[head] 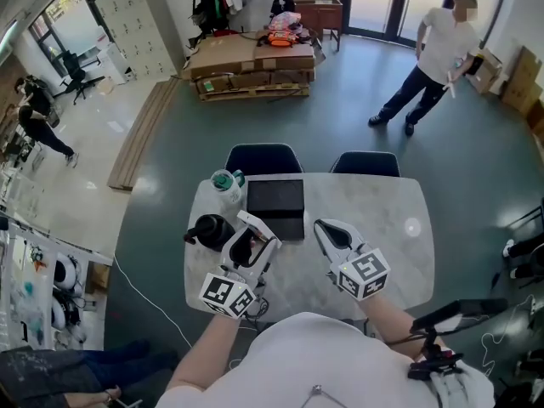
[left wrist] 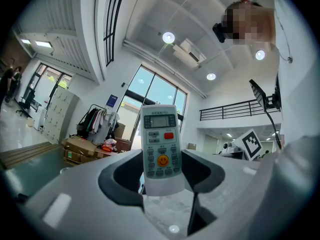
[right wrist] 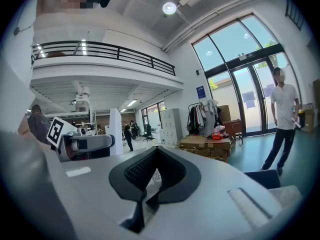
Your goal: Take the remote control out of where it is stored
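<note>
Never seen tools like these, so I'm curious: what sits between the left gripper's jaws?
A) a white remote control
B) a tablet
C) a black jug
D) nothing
A: its own view shows the left gripper with its jaws closed on a white remote control that stands upright.

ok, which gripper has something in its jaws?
The left gripper: it is shut on the white remote control, held upright. The right gripper is shut on nothing.
</note>
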`<state>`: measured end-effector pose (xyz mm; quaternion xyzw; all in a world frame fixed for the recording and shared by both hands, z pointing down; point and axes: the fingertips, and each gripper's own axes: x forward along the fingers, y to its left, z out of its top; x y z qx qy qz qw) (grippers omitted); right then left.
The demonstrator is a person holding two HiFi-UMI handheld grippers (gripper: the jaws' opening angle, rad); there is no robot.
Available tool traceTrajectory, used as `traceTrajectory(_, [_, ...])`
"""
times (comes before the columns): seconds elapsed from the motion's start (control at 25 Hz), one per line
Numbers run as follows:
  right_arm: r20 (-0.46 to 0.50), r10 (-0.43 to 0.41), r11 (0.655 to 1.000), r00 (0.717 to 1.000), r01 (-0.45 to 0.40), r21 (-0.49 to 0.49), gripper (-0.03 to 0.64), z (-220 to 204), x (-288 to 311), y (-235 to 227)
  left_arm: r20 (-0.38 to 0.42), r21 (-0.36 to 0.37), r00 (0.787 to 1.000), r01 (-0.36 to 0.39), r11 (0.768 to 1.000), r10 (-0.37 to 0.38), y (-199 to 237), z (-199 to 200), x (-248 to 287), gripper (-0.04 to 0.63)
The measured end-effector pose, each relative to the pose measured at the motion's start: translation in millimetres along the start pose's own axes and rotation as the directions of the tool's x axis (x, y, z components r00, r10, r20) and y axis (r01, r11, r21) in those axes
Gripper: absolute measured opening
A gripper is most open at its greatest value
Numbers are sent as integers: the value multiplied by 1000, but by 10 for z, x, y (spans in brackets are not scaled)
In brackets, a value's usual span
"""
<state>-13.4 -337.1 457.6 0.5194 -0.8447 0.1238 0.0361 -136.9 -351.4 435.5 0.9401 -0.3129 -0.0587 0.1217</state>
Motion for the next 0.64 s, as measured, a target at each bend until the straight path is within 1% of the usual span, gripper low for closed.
traceTrajectory(0.64, [7, -34, 999, 999, 34, 5, 25, -40, -67, -104, -5, -5, 1000, 6, 1000, -6, 19, -63, 103, 239])
